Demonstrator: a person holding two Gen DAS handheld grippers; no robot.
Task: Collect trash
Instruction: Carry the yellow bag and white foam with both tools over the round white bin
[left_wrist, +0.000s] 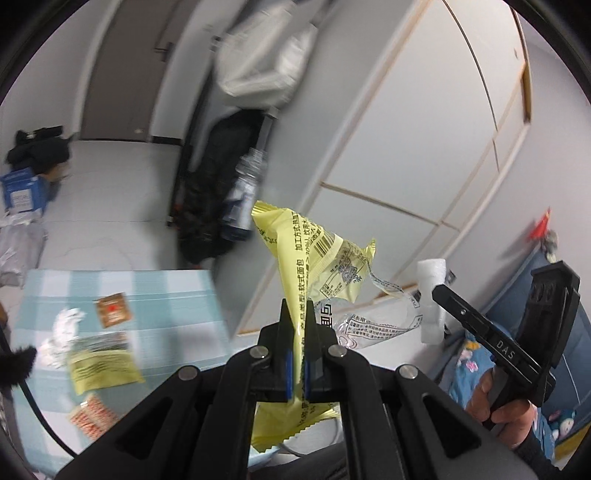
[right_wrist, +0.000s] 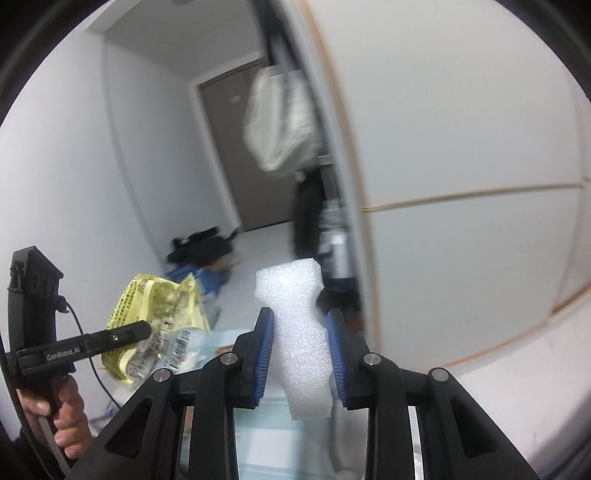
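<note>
We see a yellow snack wrapper (left_wrist: 295, 266), crumpled, printed with black text and a barcode, with a clear torn end trailing to its right; it stands upright, pinched in the air above the table. A white foam piece (right_wrist: 301, 332), waisted in the middle, stands upright, also squeezed. On the blue checked tablecloth (left_wrist: 177, 295) lie a second yellow wrapper (left_wrist: 103, 365), a brown sachet (left_wrist: 112, 309), crumpled white paper (left_wrist: 64, 326) and an orange-patterned packet (left_wrist: 92, 417).
</note>
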